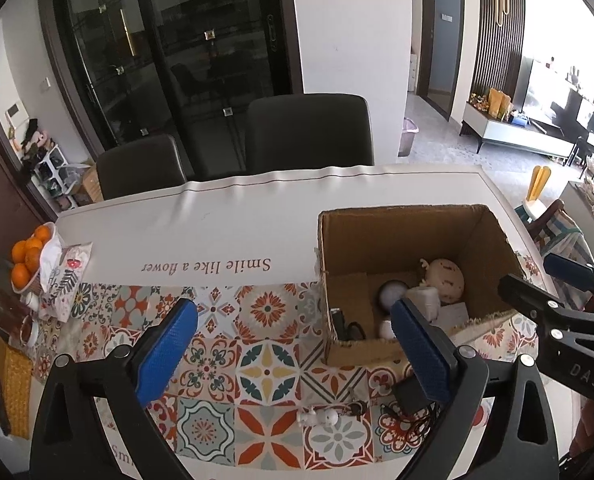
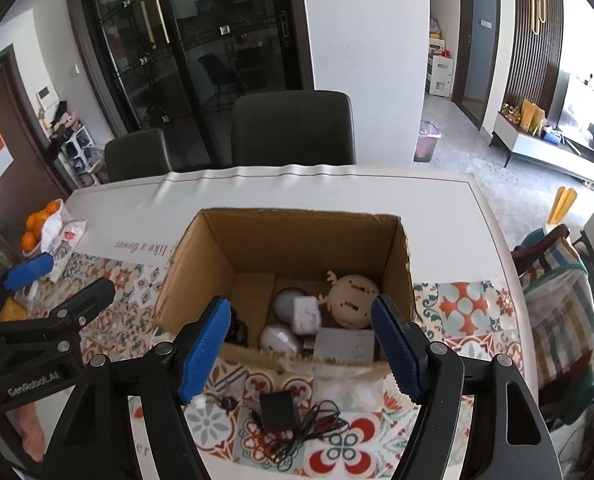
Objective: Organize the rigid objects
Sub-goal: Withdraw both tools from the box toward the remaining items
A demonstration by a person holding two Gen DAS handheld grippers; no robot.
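Note:
An open cardboard box (image 1: 401,220) (image 2: 297,236) stands on the tiled tablecloth. Inside it lie a beige round toy (image 1: 445,280) (image 2: 353,296), a white cube plug (image 2: 305,314), a white rounded piece (image 2: 279,338), a grey flat case (image 2: 345,346) and a black item (image 1: 345,328). In front of the box lie a black power adapter (image 2: 279,406) (image 1: 411,394) with its tangled cable, and a small white figurine (image 1: 321,416) with keys. My left gripper (image 1: 293,312) hovers open left of the box, holding nothing. My right gripper (image 2: 303,308) hangs open over the box's near edge, also holding nothing.
A bowl of oranges (image 1: 27,258) and a patterned bag (image 1: 63,276) sit at the table's left end, beside a yellow woven mat (image 1: 11,384). Two dark chairs (image 1: 309,132) stand behind the table. A striped cloth (image 2: 557,312) hangs at the right.

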